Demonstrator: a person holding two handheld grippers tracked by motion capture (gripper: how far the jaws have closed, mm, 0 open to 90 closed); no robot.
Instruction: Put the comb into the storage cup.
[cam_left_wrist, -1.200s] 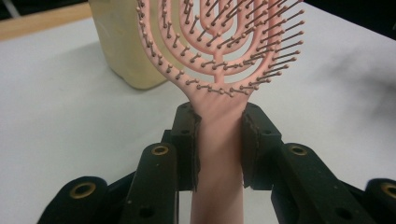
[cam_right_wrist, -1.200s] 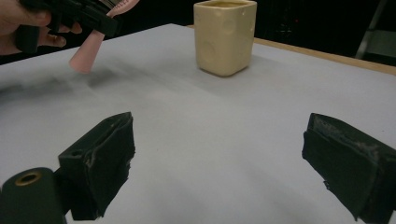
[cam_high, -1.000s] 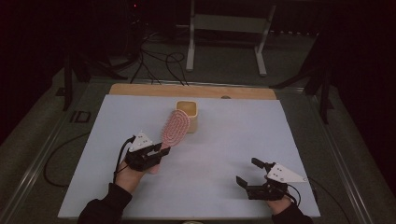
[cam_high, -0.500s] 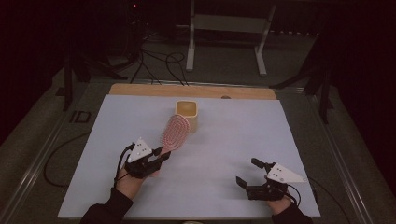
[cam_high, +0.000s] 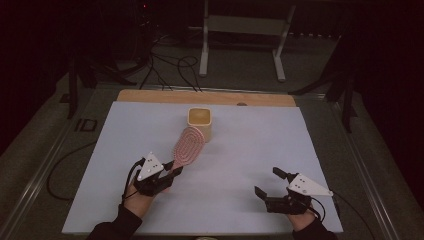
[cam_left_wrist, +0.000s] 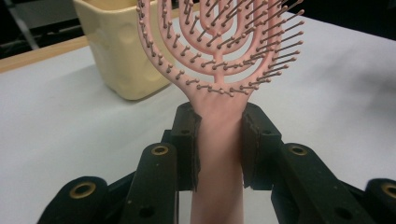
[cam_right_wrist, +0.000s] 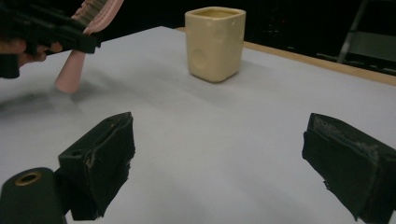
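Observation:
A pink hairbrush (cam_high: 187, 146) with an open, vented head is held above the white table, its handle (cam_left_wrist: 219, 154) pinched between the pads of my left gripper (cam_high: 172, 169). Its bristled head (cam_left_wrist: 219, 42) rises in front of a pale yellow square cup (cam_high: 200, 122), which stands on the table just behind it. My right gripper (cam_high: 270, 185) rests low at the table's near right, jaws wide apart with nothing between them. In the right gripper view the cup (cam_right_wrist: 215, 43) stands ahead and the brush handle's end (cam_right_wrist: 70, 74) hangs at the far left.
The white table top (cam_high: 260, 150) has a wooden strip (cam_high: 150, 96) along its far edge. Beyond it, on the dark floor, are cables and a metal stand (cam_high: 242, 30). A cable (cam_high: 65, 160) trails off the table's left side.
My left gripper has drawn slightly back toward the near edge with the brush, whose head now sits a little lower in front of the cup. The right gripper has stayed still.

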